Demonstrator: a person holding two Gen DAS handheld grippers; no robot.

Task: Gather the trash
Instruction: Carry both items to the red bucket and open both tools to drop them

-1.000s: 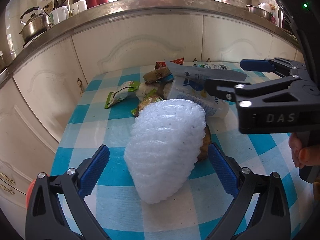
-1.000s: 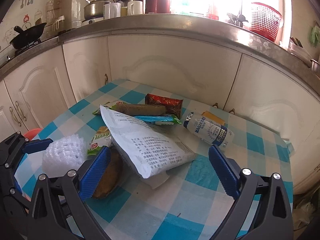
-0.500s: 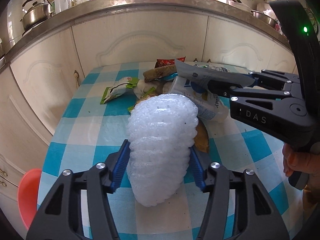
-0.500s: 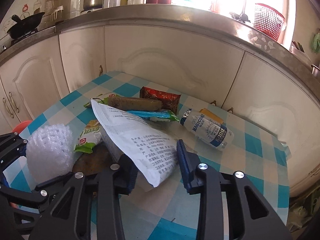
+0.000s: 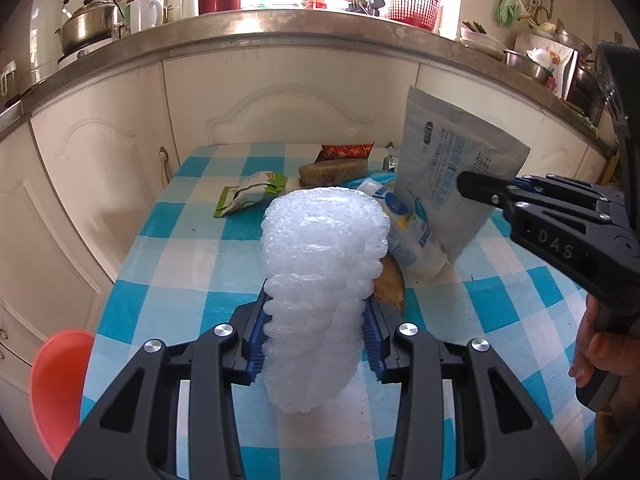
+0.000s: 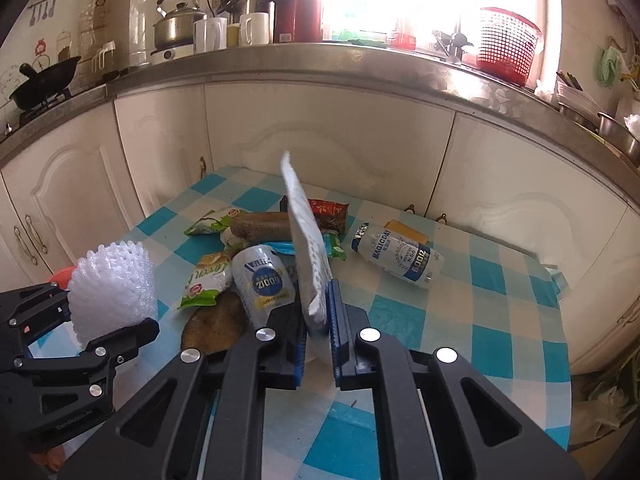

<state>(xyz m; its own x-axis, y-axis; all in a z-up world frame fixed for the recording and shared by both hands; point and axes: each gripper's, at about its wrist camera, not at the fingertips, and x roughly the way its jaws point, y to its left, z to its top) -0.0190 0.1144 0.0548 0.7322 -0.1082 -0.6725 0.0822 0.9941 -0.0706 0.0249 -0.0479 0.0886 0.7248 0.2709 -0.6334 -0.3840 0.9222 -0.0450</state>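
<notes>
Left gripper [image 5: 316,344] angled down over checkered table [image 5: 520,304], jaws just closed, squeezing white foam fruit net [image 5: 320,280], lifted slightly. Right gripper [image 6: 318,340] angled down, jaws just clamped on grey printed pouch [image 6: 306,236], held upright. Wrappers, two bottles, possibly fruit peel remain on table.

left claw [image 5: 316,344]: closed on foam net [image 5: 320,280] | right claw [image 6: 318,344]: closed on pouch [image 6: 308,236], lifted

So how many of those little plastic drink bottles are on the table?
2. One bottle lies on its side, right of the pile; the other bottle sits in the pile beside the foam net. Wrappers might hide more.
</notes>
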